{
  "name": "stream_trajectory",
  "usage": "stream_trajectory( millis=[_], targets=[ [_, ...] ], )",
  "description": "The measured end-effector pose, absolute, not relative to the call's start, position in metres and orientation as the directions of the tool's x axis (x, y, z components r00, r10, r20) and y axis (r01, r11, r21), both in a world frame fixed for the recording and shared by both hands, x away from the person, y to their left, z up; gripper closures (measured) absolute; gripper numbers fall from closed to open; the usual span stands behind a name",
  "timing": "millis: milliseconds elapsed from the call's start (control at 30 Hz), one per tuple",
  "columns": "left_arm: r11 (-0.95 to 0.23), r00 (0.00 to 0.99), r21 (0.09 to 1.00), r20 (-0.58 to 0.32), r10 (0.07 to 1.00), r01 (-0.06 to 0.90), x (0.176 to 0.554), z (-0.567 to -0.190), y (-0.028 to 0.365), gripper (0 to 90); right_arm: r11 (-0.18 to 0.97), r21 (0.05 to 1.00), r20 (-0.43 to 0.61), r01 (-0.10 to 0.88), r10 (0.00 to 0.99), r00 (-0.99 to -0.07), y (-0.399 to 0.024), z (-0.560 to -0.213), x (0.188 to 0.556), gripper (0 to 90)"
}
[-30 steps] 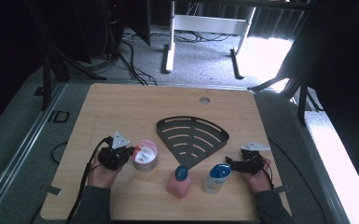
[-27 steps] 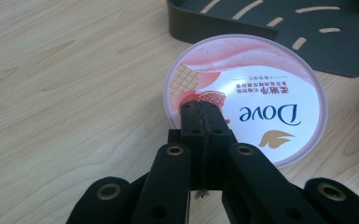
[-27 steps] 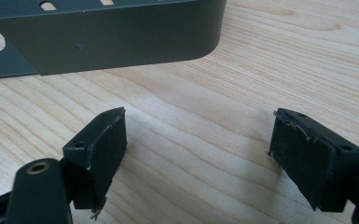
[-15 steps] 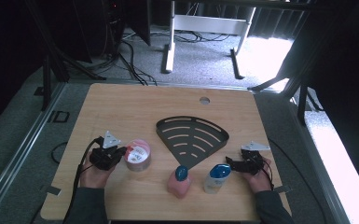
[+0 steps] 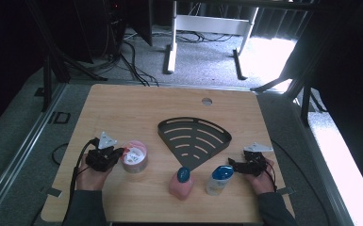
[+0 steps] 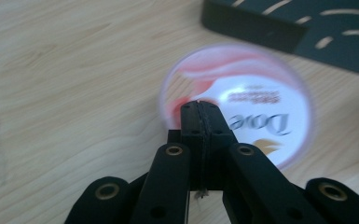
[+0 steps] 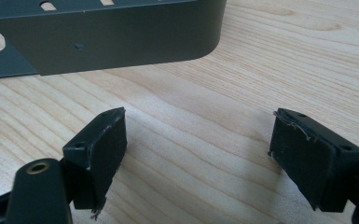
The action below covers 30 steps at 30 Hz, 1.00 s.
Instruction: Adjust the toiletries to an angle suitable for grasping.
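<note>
Left gripper (image 6: pixel 199 108) (closed) over jar (image 6: pixel 242 100)

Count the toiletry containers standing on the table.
3: a round jar by the left gripper, a pink bottle in front, a white bottle beside the right gripper.

From my feed, the light wooden bench (image 5: pixel 122 108) sits on grey carpet (image 5: pixel 207 61). At twelve o'clock stands a white-legged frame (image 5: pixel 172 44); black cables (image 5: pixel 132 56) trail at eleven. Bright light pools on the floor at one o'clock (the surroundings stay dark).
</note>
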<state>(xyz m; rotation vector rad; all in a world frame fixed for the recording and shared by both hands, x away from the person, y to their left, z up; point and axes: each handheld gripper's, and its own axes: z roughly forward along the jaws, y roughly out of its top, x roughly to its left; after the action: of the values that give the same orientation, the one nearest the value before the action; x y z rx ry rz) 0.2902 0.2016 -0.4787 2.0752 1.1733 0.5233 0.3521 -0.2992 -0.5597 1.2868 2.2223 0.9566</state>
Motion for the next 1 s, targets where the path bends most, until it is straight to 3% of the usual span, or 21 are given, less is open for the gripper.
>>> stream_trajectory(
  millis=[400,567,1000],
  targets=[
    [-0.464,0.693,0.755,0.018,0.721,0.464,0.276,-0.460,0.145,88.5,0.342,0.727,-0.002,0.595,0.868,-0.497,-0.299,-0.560,0.352,18.2],
    [-0.463,0.756,0.770,-0.040,0.653,0.440,0.273,-0.460,0.126,88.1,0.342,0.727,-0.002,0.595,0.868,-0.497,-0.299,-0.560,0.352,18.3],
    [-0.454,0.840,0.804,-0.098,0.534,0.383,0.260,-0.449,0.106,83.8,0.342,0.727,-0.001,0.596,0.868,-0.496,-0.299,-0.560,0.352,18.2]
  ],
)
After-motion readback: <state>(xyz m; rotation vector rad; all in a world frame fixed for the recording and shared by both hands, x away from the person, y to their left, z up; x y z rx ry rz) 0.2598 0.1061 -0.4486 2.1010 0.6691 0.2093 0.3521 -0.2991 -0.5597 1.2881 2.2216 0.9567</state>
